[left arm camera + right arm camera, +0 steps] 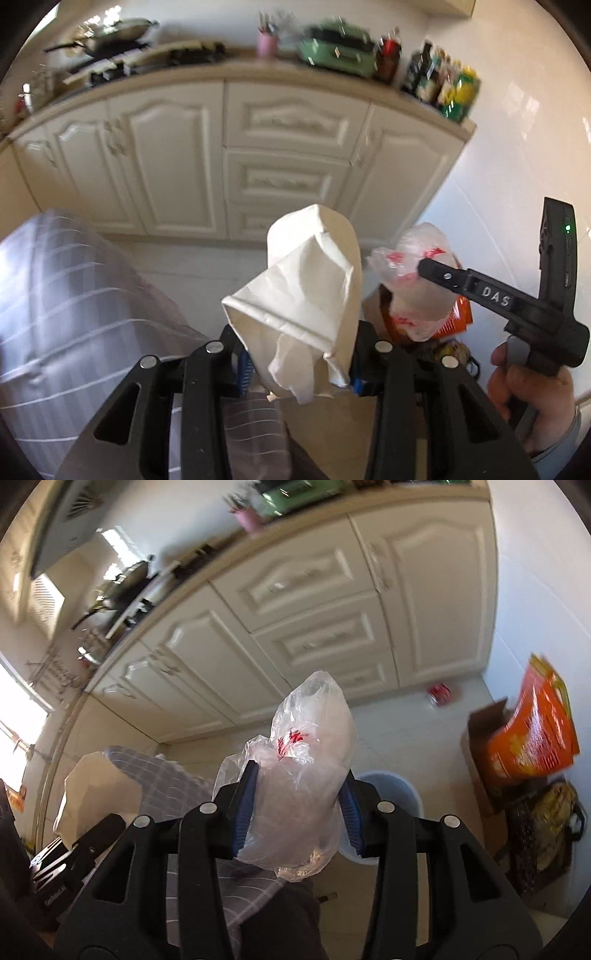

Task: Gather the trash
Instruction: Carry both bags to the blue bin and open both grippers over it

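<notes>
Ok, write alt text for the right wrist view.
The right gripper clamps a clear plastic bag with red print. A pale blue bin sits on the floor behind it, cream cabinets beyond, an orange box at right.

The left wrist view is taken from just behind the left tool, held roughly level and faced toward the cream cabinets from low near the floor, with the right tool seen at its right side. The right wrist view is taken from just behind the right tool, rolled to one side so that the cabinets run diagonally. Shared by both views are the cabinets, the cluttered surface above them, the orange package and the checked cloth.
</notes>
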Demonstrator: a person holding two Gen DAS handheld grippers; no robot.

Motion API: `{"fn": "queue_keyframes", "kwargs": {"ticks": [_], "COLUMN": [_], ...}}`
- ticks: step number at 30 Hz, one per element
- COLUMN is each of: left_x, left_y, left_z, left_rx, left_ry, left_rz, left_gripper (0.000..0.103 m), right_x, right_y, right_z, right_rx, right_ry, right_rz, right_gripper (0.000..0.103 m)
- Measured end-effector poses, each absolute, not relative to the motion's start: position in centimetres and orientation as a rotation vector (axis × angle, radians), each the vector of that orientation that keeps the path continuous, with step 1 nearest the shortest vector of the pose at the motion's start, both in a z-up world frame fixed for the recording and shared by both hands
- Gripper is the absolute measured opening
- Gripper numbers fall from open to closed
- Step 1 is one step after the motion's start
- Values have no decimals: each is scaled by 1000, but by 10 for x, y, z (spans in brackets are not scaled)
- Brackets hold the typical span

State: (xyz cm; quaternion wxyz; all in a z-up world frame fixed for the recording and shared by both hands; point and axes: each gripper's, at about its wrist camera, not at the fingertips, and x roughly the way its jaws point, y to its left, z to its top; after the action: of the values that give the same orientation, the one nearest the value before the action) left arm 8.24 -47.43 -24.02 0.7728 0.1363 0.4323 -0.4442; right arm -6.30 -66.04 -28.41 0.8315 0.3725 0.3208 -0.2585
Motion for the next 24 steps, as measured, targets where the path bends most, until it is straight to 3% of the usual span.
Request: {"fn": "queue_keyframes", "kwargs": {"ticks": [12,14,15,16,17,19,24], "left_x": [89,94,96,98,101,105,114], "left_y": [-577,-584,-586,-588,-586,-583,-573], "left_z": [-348,-357,-361,-363,-362,-360,-351], "left_rx": [427,432,433,429,425,423,416], "left_ry": [1249,1269,1285,1293,1275,1256,1236], "left_rz": [-982,-966,-968,-963,-933,-907,-885], "left_gripper": [39,48,57,77,87,88,89], "right_x": [-51,-47,-46,-45,-45,-46,-51], "right_y": [-712,-716,-718,-719,-720,-722,-721], "right_z": [-364,-373,-376,-378,-381,-385,-388], "right_rx": [944,962,968,974,981,997,1001], "right_ry": [814,828,832,833,831,817,820], "right_rz": [-607,-605,-608,-610,-612,-623,-661], "right_gripper": [44,47,50,60,67,88,97]}}
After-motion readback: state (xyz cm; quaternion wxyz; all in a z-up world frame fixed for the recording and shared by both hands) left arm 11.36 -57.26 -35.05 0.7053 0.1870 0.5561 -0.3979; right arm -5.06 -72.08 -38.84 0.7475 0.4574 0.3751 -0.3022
